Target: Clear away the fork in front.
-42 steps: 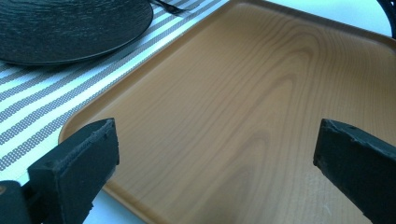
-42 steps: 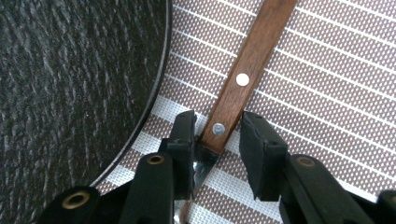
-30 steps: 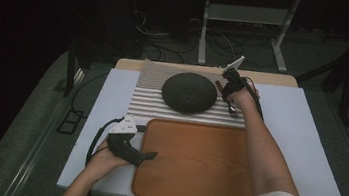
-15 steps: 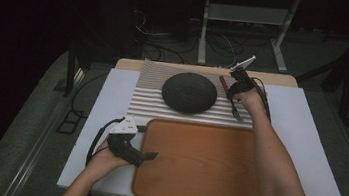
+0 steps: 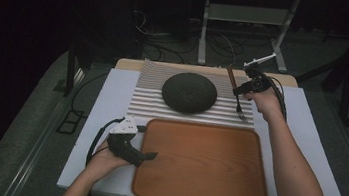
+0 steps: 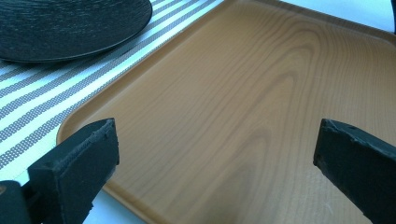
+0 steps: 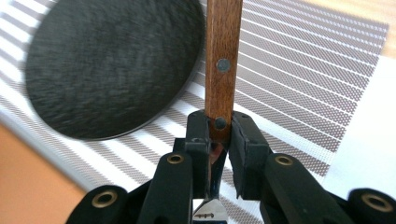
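Fork [image 5: 239, 98] handling is where we are: our right gripper [image 5: 242, 89] has its jaws pressed onto the lower end of the wooden handle [image 7: 223, 60], just by the rivet, and holds the utensil in the air above the right edge of the striped placemat [image 5: 147, 102], beside the dark plate [image 5: 189, 93] without touching it. Compared with a second ago the right hand [image 5: 266, 100] has swung outward, off the plate's rim and toward the right border of the mat, and the piece now hangs with its handle tipped up and away and its tines pointing down toward us. We judge that to mean the pick-up is done and the carry has begun, probably toward a place setting beside the plate or onto the wooden tray [image 5: 203, 165]; which one we cannot tell. Half a second ago the tines were closer to the plate; now they sit nearer the mat's lower right corner. Our left gripper [image 5: 142, 155] has not moved in that time: it rests at the tray's left edge with its jaws spread wide and nothing between them, the tray's grain showing through the gap in the left gripper view
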